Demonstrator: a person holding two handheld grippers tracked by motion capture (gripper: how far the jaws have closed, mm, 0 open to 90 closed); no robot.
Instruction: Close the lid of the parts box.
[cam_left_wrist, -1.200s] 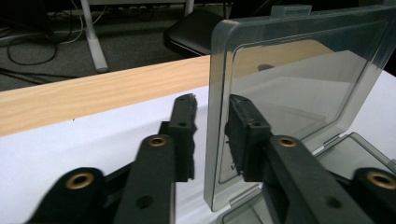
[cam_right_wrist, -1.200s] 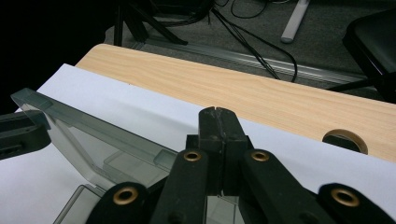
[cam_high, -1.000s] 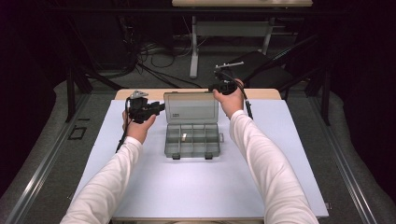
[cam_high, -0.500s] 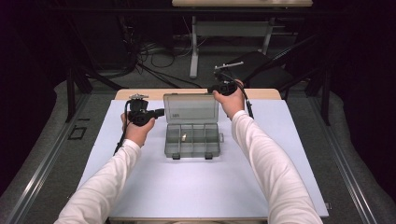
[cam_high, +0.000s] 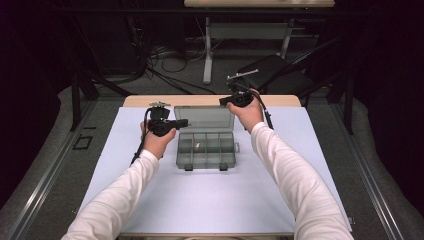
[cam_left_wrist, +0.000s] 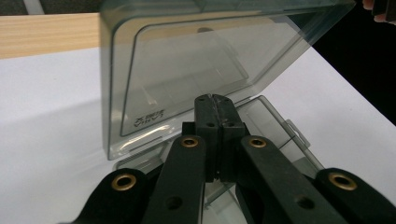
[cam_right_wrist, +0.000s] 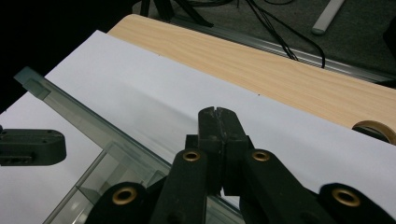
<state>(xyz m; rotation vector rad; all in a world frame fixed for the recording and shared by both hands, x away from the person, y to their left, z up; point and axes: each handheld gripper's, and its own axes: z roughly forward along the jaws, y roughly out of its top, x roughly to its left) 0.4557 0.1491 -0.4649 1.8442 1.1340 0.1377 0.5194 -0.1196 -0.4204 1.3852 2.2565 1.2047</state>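
Left gripper (cam_high: 183, 121) has slid a bit toward the open plastic box (cam_high: 205, 150), and its jaws have just been closing; now pressed together with nothing between them, tips by the raised lid (cam_left_wrist: 201, 65). Right gripper (cam_high: 223, 101) sits at the lid's far corner, jaws also pressed together, empty. Box rests mid-table on the white sheet (cam_high: 210, 200), lid upright, a small item (cam_high: 198, 146) in one compartment. Likely next: nudging the lid, not grasping.

Smoky grey, see-through compartment box (cam_high: 205, 150) with matching clear lid (cam_left_wrist: 196, 79). White table sheet (cam_high: 210, 200), pale wood-grain table edge (cam_right_wrist: 261, 65). Black left gripper (cam_left_wrist: 214, 101) and right gripper (cam_right_wrist: 218, 114), brass-coloured rivets. White sleeves (cam_high: 295, 185). Grey floor (cam_high: 45, 185).
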